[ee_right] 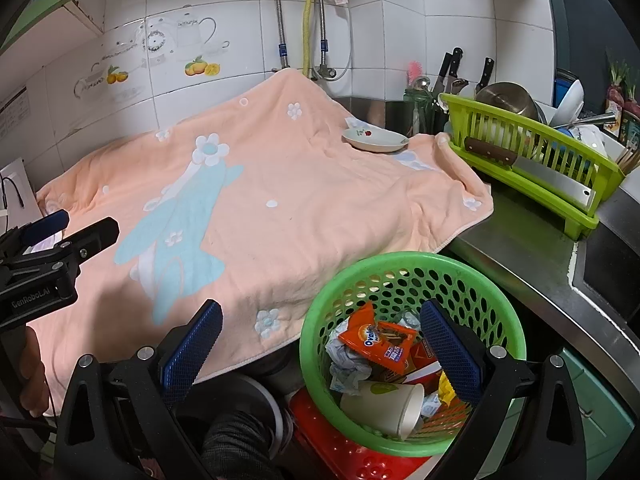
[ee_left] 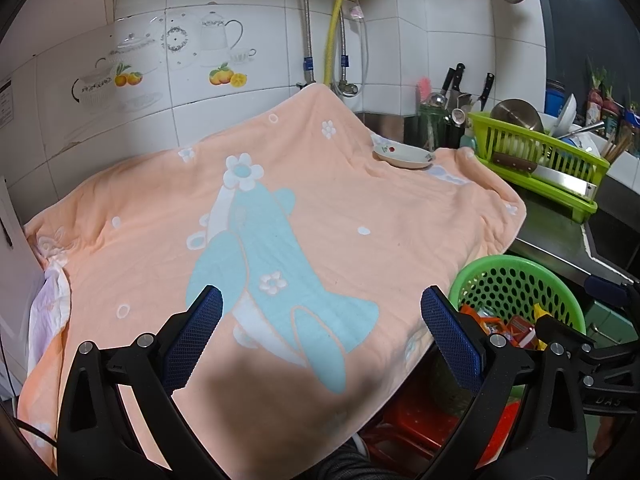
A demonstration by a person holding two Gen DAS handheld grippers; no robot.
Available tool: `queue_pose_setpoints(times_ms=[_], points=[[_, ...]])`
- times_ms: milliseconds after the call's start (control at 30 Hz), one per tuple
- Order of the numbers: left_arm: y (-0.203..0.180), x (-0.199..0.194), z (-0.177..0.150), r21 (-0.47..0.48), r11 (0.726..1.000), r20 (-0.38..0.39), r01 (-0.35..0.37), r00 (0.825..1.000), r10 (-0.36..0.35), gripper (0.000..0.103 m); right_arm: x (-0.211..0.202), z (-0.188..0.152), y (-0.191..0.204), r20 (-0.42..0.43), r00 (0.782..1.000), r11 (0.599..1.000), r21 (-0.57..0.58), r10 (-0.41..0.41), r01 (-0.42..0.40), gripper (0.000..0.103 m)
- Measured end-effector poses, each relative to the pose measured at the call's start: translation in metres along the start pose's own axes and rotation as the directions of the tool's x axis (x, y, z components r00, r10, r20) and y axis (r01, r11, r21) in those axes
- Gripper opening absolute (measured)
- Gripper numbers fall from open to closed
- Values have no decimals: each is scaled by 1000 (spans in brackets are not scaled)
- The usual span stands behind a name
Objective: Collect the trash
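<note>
Currently both grippers hang empty with their fingers spread wide. The left gripper [ee_left: 320, 340] hovers over the near part of the towel [ee_left: 280, 220] that covers the worktop. The right gripper [ee_right: 320, 352] hovers over the basket [ee_right: 400, 268], which stands just beside the towel's near right edge, on a red stool [ee_right: 360, 460].

The trash lies in the basket: an orange wrapper [ee_right: 376, 340], crumpled paper [ee_right: 346, 360], a paper cup [ee_right: 384, 404] on its side and a red carton [ee_right: 422, 354]. No loose trash shows on the towel. A plate [ee_right: 376, 139] rests at its far right corner, near the green rack [ee_right: 532, 148]; whether it counts as trash cannot be told.

Judged from this, collection is at or near its end. To finish the step well:

1. Scan the towel's folds and the left edge, where white cloth [ee_left: 48, 308] shows, for any missed piece.
2. Lift the right gripper straight up out of the basket, so that a finger does not catch the rim and tip it off the stool.
3. Keep the left fingers clear of the towel; a snag would drag the plate.
</note>
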State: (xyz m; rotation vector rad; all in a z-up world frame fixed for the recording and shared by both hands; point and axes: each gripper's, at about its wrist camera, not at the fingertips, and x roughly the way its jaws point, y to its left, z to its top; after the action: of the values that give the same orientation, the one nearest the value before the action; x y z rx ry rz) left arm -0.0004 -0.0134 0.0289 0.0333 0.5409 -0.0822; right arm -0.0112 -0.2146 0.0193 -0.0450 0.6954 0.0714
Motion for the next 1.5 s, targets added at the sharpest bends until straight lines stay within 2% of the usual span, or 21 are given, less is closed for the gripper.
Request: queue_pose_setpoints(times_ms=[1500], points=[[-4, -3, 1, 8, 1000, 6, -2, 1000, 2, 98, 1, -2, -1, -4, 1000, 1000, 3, 3, -3, 96]])
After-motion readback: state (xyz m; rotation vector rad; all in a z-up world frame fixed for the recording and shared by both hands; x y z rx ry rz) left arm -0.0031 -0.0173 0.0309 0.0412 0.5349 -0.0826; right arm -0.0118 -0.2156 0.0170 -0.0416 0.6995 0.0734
